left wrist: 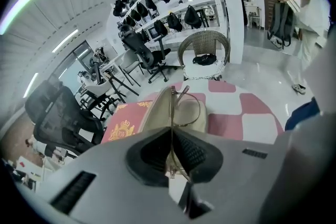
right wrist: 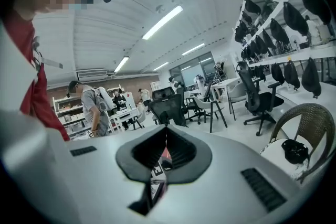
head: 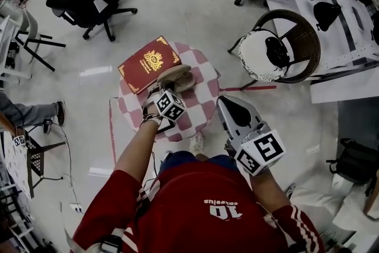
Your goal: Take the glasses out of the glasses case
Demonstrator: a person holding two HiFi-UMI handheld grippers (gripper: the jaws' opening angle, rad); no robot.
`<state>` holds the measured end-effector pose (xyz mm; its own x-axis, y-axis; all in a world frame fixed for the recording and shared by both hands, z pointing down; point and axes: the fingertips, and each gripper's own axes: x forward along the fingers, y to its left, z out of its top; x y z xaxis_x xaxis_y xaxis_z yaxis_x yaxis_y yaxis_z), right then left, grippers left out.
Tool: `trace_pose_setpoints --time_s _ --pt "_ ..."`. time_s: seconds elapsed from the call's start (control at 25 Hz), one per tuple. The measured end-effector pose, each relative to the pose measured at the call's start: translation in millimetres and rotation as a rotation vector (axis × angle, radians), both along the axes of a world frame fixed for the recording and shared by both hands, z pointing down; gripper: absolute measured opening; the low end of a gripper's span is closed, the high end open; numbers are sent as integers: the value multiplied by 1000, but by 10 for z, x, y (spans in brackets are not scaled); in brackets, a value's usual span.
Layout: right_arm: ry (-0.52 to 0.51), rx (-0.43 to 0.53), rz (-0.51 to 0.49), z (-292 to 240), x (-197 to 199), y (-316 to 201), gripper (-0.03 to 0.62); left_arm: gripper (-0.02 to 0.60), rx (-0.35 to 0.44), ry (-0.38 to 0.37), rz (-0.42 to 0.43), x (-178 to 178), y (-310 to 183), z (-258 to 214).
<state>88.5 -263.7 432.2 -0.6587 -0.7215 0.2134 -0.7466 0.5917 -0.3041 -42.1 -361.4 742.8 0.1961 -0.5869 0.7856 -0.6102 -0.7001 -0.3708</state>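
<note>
Thin gold-wire glasses (left wrist: 171, 113) pinched in the left gripper (left wrist: 171, 136), right above an open tan glasses case (left wrist: 155, 115) on a small checked table (head: 201, 98).

The left gripper's jaws are pressed together on the wire frame. The glasses are seen edge-on, and their long axis runs straight out from the jaws, along the length of the case beneath them. A red book (head: 149, 63) with a gold crest lies just beside the case, on its far left side, on the same red-and-white cloth. Beyond the case stands a wicker chair (head: 296, 32) with a white cushion. The left gripper and its marker cube cover much of the case from above. The right gripper (right wrist: 166, 136) is off to the right of the case, clear of the table, jaws together and holding nothing.
</note>
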Motion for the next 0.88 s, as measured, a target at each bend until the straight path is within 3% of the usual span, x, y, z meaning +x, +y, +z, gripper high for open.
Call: trace_pose_setpoints --time_s 0.36,0.6,0.88 --pt "5 6 54 -81 -139 354 15 20 73 98 17 -85 126 -590" --pt "11 28 68 -213 -212 533 15 20 108 267 -15 -145 293 -1196" --pt "0 60 77 -436 -360 734 15 20 176 396 -25 -266 576 -1862"
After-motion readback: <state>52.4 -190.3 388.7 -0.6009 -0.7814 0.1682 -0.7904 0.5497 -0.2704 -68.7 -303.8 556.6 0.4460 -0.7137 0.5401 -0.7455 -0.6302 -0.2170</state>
